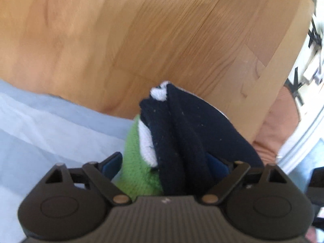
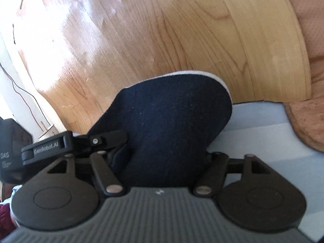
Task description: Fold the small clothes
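My left gripper [image 1: 164, 164] is shut on a bunched small garment [image 1: 182, 129], navy with green and white parts, held above the wooden table [image 1: 141, 40]. My right gripper [image 2: 164, 158] is shut on a navy flap of the same kind of garment [image 2: 168, 117] with a thin white edge. The cloth hides both grippers' fingertips. The left gripper's black body [image 2: 50, 145] shows at the left of the right wrist view, close beside the right gripper.
A light blue cloth [image 1: 40, 125] lies on the table's near side, also seen in the right wrist view [image 2: 263, 137]. A salmon cushion [image 2: 307, 81] sits past the table edge. A white wall with black marks [image 1: 311, 60] stands at right.
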Demonstrator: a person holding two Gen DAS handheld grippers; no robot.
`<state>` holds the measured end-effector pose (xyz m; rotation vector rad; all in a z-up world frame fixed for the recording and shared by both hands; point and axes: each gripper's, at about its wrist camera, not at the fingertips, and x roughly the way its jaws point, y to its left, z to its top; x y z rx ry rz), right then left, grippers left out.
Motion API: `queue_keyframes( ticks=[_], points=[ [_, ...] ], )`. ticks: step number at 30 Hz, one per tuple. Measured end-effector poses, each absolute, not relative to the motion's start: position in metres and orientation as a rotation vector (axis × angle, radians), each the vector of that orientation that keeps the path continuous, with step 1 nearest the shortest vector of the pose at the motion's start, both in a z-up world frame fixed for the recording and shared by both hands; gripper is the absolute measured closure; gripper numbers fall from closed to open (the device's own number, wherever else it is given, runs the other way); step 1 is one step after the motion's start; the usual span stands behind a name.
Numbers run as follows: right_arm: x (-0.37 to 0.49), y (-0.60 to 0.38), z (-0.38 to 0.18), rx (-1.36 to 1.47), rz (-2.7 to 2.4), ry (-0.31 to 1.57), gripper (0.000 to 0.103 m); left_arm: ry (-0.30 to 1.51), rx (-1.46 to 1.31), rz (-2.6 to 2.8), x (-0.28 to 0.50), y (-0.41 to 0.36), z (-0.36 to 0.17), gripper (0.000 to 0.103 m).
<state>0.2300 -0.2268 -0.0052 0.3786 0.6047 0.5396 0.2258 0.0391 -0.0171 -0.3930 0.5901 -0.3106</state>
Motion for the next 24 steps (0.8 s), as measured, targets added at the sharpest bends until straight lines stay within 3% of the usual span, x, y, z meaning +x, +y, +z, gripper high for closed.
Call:
queue_keyframes(
  ticks=[3,24],
  points=[
    [0.206,-0.232,0.001,0.371,0.506,0.573,0.017,0.612,-0.358,-0.298,0.204,0.034,-0.017,0.003],
    [0.030,-0.279,0.006,0.341,0.238,0.500,0.013,0.616,-0.233,-0.100,0.040,0.019,-0.008,0.000]
  ],
)
